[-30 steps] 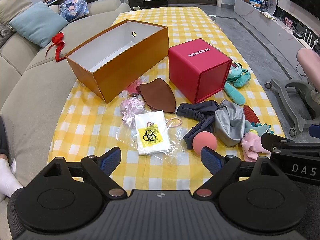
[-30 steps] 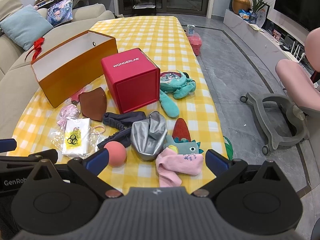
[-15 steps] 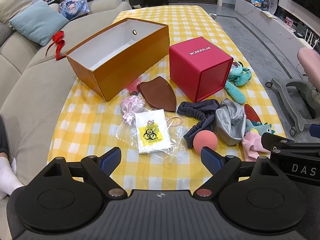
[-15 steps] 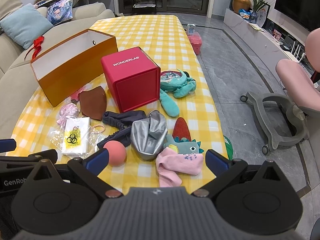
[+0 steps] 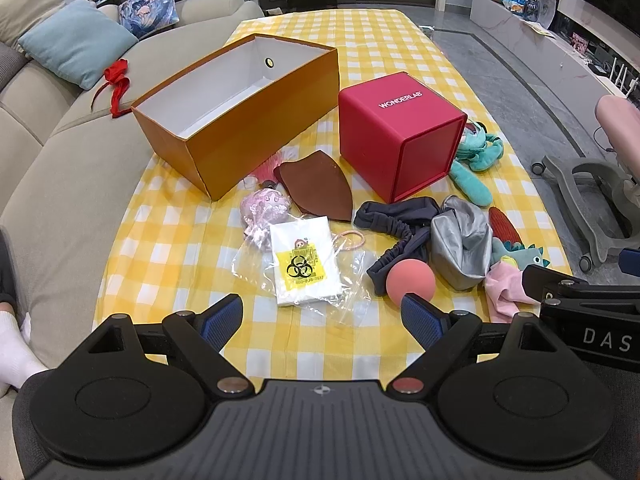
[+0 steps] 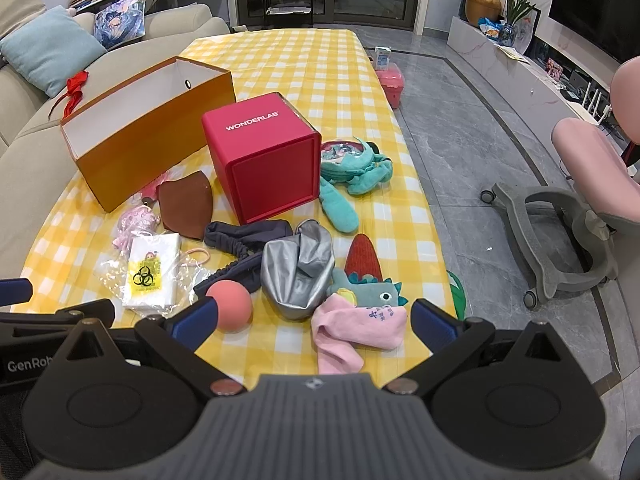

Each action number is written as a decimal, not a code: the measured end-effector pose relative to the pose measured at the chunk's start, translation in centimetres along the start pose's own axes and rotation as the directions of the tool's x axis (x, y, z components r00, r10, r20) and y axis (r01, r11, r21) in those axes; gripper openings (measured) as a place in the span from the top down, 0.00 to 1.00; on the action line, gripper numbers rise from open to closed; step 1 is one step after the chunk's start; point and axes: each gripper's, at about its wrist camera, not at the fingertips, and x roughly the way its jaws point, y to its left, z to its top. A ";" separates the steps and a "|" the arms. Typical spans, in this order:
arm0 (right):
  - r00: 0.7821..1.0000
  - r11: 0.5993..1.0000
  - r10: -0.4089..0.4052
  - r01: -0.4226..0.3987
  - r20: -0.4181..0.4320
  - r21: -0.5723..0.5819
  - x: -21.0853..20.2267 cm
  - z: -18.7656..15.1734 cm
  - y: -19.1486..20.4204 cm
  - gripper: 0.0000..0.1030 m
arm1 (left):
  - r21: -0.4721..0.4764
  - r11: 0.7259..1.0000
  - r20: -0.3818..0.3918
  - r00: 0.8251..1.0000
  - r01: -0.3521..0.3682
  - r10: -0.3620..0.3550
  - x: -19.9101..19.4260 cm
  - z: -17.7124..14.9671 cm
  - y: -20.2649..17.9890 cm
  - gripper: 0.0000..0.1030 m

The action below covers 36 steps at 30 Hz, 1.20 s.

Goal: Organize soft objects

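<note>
Soft objects: loose spread on the near half of the worktop, none inside a box.
Worktop [image 5: 168, 248]: long, covered by yellow-and-white checked cloth, running away from both cameras.
Room: beige sofa [image 5: 48, 168] along the left edge with light-blue cushion [image 5: 78, 42]; grey tiled floor and pink-seated rolling chair [image 6: 576, 208] on the right.
Open orange cardboard box [image 5: 240, 116]: white inside, long axis slanting from near left to far right.
Red cube box marked WONDERLAB [image 5: 398, 140]: closed, just right of the orange box, one corner toward the cameras.
Brown leather pouch [image 5: 318, 190]: flat, between the two boxes, pointed end toward the near right.
Clear plastic bag with biohazard label [image 5: 304, 260]: flat, near centre.
Dark blue elastic headband [image 5: 394, 228]: long axis running near to far.
Coral foam ball [image 6: 229, 304]: touching the headband's near end.
Silver fabric pouch [image 6: 298, 272]: crumpled, right of the ball.
Pink sock [image 6: 352, 332]: nearest the edge, partly over a teal dinosaur toy [image 6: 370, 288].
Teal plush crab [image 6: 352, 172]: right of the red box.
Left hand-held gripper [image 5: 322, 314]: released, fingers wide apart, grasping nothing, near the bag.
Right hand-held gripper [image 6: 316, 318]: released, spread wide either side of the pink sock.
</note>
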 end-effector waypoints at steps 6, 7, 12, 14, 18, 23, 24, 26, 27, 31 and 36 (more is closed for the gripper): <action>1.000 1.000 -0.001 0.001 -0.001 -0.001 0.0 0.0 0.0 0.03 | 0.001 1.000 -0.002 1.000 0.000 0.000 0.1 -0.2 0.1 0.00; 1.000 1.000 -0.001 0.001 -0.002 -0.002 0.1 -0.1 0.0 0.03 | 0.001 1.000 -0.001 1.000 0.000 0.000 0.1 -0.2 0.1 0.00; 1.000 1.000 -0.004 0.004 -0.003 -0.006 0.1 -0.1 0.0 0.03 | 0.001 1.000 -0.006 1.000 -0.001 0.001 0.2 -0.5 0.3 0.00; 1.000 1.000 -0.004 0.004 -0.005 -0.007 0.1 -0.1 0.0 0.03 | 0.000 1.000 -0.005 1.000 0.001 -0.001 0.3 -0.6 0.3 0.00; 1.000 1.000 -0.005 0.005 -0.008 -0.007 0.2 -0.1 0.0 0.03 | 0.001 1.000 -0.008 1.000 -0.001 0.001 0.3 -0.5 0.3 0.00; 1.000 1.000 -0.007 0.007 -0.010 -0.008 0.3 -0.1 0.0 0.03 | 0.001 1.000 -0.015 1.000 0.000 0.000 0.5 -0.7 0.1 0.00; 1.000 1.000 -0.007 0.007 -0.011 -0.009 0.3 0.0 0.1 0.03 | 0.000 1.000 -0.014 1.000 0.000 0.000 0.5 -0.6 0.2 0.00; 1.000 1.000 -0.008 0.008 -0.012 -0.010 0.3 0.0 0.1 0.03 | -0.001 1.000 -0.015 1.000 0.000 0.000 0.4 -0.5 0.1 0.00; 1.000 1.000 -0.010 0.010 -0.012 -0.010 0.3 0.0 0.1 0.03 | 0.000 1.000 -0.016 1.000 0.000 0.000 0.4 -0.5 0.1 0.00; 1.000 1.000 -0.010 0.010 -0.012 -0.011 0.3 0.0 0.2 0.03 | -0.003 1.000 -0.020 1.000 0.002 -0.002 0.4 -0.5 0.2 0.00; 1.000 1.000 -0.010 0.010 -0.011 -0.018 0.4 0.0 0.2 0.03 | -0.004 1.000 -0.020 1.000 0.002 -0.002 0.4 -0.5 0.2 0.00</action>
